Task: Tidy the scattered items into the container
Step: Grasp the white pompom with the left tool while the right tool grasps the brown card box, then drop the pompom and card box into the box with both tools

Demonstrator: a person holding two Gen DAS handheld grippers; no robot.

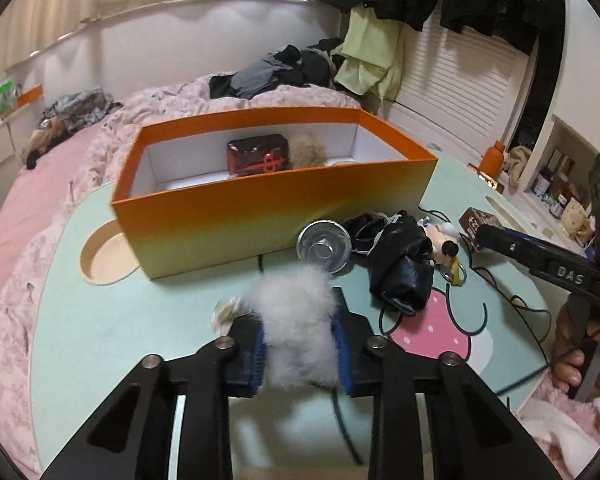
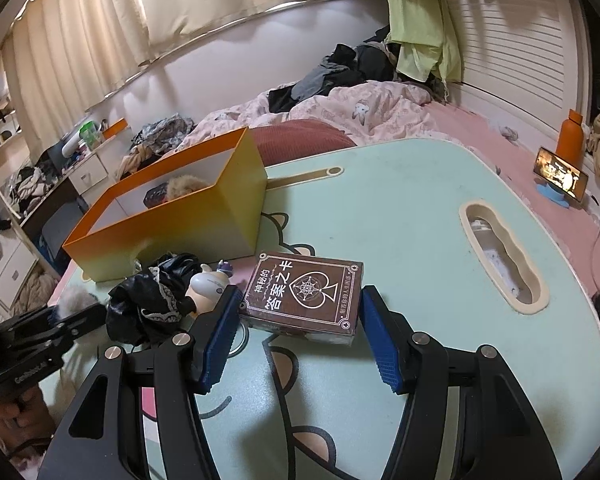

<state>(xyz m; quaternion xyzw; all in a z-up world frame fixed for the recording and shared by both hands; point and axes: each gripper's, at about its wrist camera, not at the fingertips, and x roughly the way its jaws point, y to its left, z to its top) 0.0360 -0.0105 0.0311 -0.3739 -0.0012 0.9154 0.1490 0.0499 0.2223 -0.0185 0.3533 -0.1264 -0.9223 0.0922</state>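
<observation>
The box's (image 1: 276, 216) near wall hides the lower part of the red-marked case (image 1: 259, 157) and tan puff (image 1: 309, 151) inside. The white puff (image 1: 296, 320) covers the left gripper's (image 1: 299, 316) inner pads. The 2 wrist views crop both handles, and the phone (image 2: 561, 175) screen is unreadable.

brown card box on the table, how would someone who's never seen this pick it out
Start at the orange box on the mint-green table. In front of its near corner, right of the black crumpled fabric and the small white figurine, lies the brown card box, flat between the right gripper's open jaws. It alone is flat, rectangular and printed with white characters and a spade.
</observation>
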